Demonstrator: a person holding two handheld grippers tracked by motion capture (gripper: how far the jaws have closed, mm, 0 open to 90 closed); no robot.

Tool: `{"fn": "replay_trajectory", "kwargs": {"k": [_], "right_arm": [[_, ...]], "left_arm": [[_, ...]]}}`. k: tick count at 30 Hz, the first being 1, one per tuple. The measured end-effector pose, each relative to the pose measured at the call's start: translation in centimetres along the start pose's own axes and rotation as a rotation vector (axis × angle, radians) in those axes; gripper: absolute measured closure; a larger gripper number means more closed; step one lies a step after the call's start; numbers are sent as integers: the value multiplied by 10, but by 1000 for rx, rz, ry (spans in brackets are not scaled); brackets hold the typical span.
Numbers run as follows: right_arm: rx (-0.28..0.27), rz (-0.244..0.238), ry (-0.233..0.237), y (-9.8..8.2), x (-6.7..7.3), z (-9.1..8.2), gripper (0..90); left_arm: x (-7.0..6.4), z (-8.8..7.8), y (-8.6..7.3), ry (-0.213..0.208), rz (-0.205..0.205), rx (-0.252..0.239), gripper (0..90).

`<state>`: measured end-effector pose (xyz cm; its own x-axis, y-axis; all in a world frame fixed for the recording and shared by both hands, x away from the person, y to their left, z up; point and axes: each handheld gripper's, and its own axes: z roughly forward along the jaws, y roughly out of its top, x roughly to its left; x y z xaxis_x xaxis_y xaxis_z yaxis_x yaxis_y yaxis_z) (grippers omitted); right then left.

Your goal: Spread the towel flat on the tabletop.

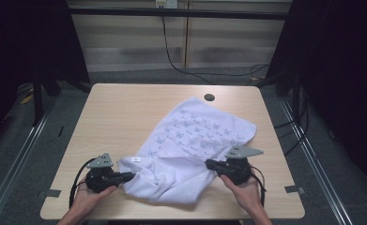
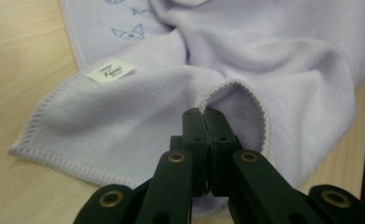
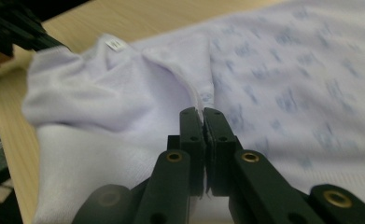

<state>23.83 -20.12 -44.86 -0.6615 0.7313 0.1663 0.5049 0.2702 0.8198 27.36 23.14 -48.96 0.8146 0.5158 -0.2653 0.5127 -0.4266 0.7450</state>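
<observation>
left gripper (image 2: 203,114): fingers (image 2: 193,128) pressed together on the stitched hem of the towel (image 1: 190,140), pinching a small fold of the edge. right gripper (image 3: 202,114): fingers (image 3: 217,128) likewise clamped on a hem, thin white edge showing between the tips. from above, left gripper (image 1: 129,176) and right gripper (image 1: 208,163) sit at the near side of the cloth, each held in a hand (image 1: 89,194).

towel lies on the table (image 1: 120,108), pale lilac, printed face up on the far half, near part turned over and bunched between the two grips. small label (image 2: 110,72) near the left corner.

step in hand looks like spreading or folding. to do it well: keep both pinches firm, lift evenly, draw the hems apart until the slack between them is gone, then lay flat; uneven height would drag the bunch along.

room: far and left parts of the table bare, good for carrying the edge forward. near table edge is close below both hands; right edge near the towel's far corner. a dark round hole (image 1: 209,97) sits just beyond the cloth.
</observation>
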Motion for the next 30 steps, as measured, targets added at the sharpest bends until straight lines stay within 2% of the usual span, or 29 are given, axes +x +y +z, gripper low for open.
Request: {"fn": "replay_trajectory", "kwargs": {"k": [2, 4, 5, 6, 7, 10, 12, 14, 15, 17, 19, 21, 23, 25, 26, 29, 30], "right_arm": [[24, 16, -49, -15, -6, -13, 877], [46, 50, -77, -31, -11, -24, 873], [55, 72, -87, -38, -13, -29, 872], [55, 72, -87, -38, -13, -29, 872], [93, 84, -102, -50, -14, -36, 865], [135, 93, -107, -61, -10, -44, 802], [115, 93, -112, -60, -9, -47, 715], [67, 90, -98, -52, -10, -47, 688], [53, 86, -91, -45, -11, -43, 673], [40, 60, -68, -30, -12, -29, 653], [28, 42, -36, -14, -11, -11, 653], [19, 42, 20, -1, -11, 10, 663], [34, 26, 51, 10, -9, 31, 667], [58, -2, 78, 19, -4, 51, 668], [67, -6, 99, 22, -2, 60, 670], [118, -36, 116, 25, 2, 85, 646], [132, -43, 109, 23, 2, 91, 627]], "left_arm": [[-2, 3, -2, 7, 4, 22, 885], [-4, 5, -3, -6, 5, 22, 884], [-4, 5, -3, -6, 5, 22, 884], [-5, 5, -2, -11, 3, 21, 884], [-5, 4, -2, -23, 1, 17, 883], [-4, 2, -2, -34, -15, 2, 881], [-2, -1, -1, -30, -20, -14, 828], [3, -5, 0, -28, -45, -31, 759], [7, -5, 2, -16, -54, -28, 714], [16, -4, 6, 10, -55, -40, 688], [27, -1, 10, 21, -87, -52, 662], [36, 3, 14, 57, -90, -51, 629], [47, 4, 16, 60, -110, -66, 591], [55, 7, 16, 45, -127, -68, 542], [56, 8, 15, 55, -132, -68, 522], [53, 14, 13, 57, -107, -42, 493], [52, 15, 13, 55, -98, -33, 482]]}}
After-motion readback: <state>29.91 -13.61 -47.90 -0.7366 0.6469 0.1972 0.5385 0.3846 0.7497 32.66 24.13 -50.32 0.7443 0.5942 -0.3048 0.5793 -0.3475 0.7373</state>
